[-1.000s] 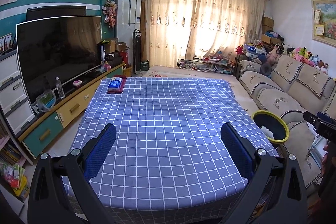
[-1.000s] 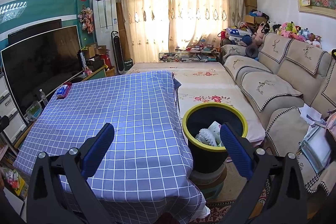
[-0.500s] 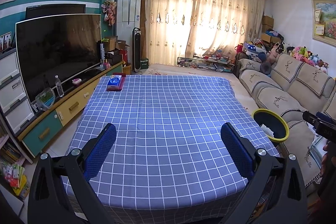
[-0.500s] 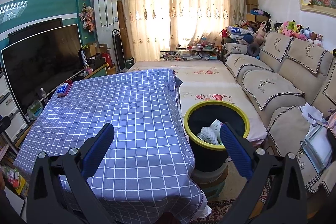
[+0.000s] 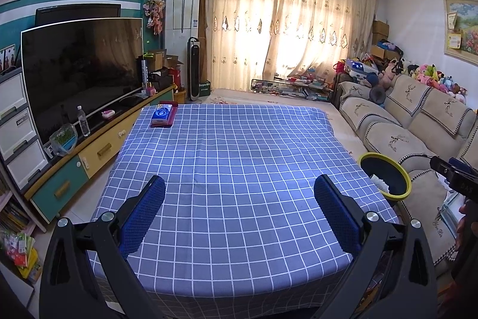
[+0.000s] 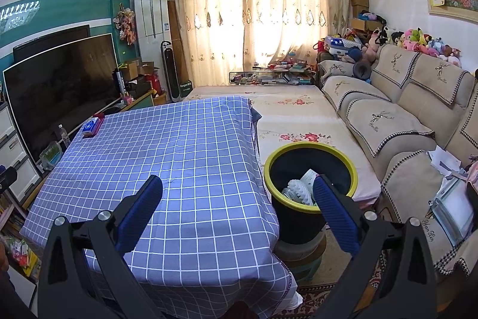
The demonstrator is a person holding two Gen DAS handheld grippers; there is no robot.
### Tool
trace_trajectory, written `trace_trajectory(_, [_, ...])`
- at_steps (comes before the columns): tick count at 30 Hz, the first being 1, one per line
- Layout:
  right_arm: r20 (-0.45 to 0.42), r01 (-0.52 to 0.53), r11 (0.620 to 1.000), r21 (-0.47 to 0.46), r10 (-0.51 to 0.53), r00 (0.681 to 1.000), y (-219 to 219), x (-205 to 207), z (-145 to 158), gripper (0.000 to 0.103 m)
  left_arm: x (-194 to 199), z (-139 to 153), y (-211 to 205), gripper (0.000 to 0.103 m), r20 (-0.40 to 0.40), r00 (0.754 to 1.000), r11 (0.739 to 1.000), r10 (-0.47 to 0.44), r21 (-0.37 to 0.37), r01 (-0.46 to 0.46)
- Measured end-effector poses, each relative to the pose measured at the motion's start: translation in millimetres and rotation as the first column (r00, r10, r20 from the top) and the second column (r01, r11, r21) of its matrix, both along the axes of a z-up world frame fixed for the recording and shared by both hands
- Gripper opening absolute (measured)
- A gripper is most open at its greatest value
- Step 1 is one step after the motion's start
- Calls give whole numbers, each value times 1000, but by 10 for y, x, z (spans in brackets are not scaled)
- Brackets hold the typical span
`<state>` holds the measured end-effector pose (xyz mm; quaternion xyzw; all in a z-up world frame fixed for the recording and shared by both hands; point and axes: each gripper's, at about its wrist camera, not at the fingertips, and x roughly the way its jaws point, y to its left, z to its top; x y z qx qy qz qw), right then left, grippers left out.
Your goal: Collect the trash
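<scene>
Both grippers are just hanging over the near edge of the table with the blue-and-white checked tablecloth (image 5: 239, 163), and neither one has anything in it. The left gripper (image 5: 239, 199) has its black arms and blue textured pads (image 5: 143, 217) spread wide, with only cloth showing between them. The right gripper (image 6: 237, 198) is spread wide too, nothing between its jaws.

The trash is already in the black round bin with the yellow-green rim (image 6: 310, 196). The right wrist view looks down into it, and you can see a white ribbed crumpled thing (image 6: 297, 190) and a bit of white paper (image 6: 307, 177) at the bottom. The bin stands on a round stool-like stand just beside the table's right edge, with the right gripper's right pad overlapping its rim in that view.

The left wrist view only catches that bin (image 5: 384, 178) from the side at the table's right edge. You get the rim and a sliver of white inside, but not what's actually in there. It does show the whole tabletop though. The only thing on it is a blue tissue pack on a dark red flat case (image 5: 163, 115) at the far left corner. That view also shows part of the other gripper's black body poking in at the right edge.

The beige sofa with deer-print covers (image 6: 388, 121) runs along the right. The big curved black TV (image 5: 80, 73) is on the left.
</scene>
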<state>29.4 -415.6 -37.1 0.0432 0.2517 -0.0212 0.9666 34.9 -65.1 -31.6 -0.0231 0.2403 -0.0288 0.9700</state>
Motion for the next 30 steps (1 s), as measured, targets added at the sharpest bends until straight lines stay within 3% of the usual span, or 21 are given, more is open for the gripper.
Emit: trace_trajectory(30, [-8, -6, 1000, 5, 6, 1000, 7, 21, -71, 96, 52, -80, -49, 98, -18, 1000, 1000, -2, 10, 3])
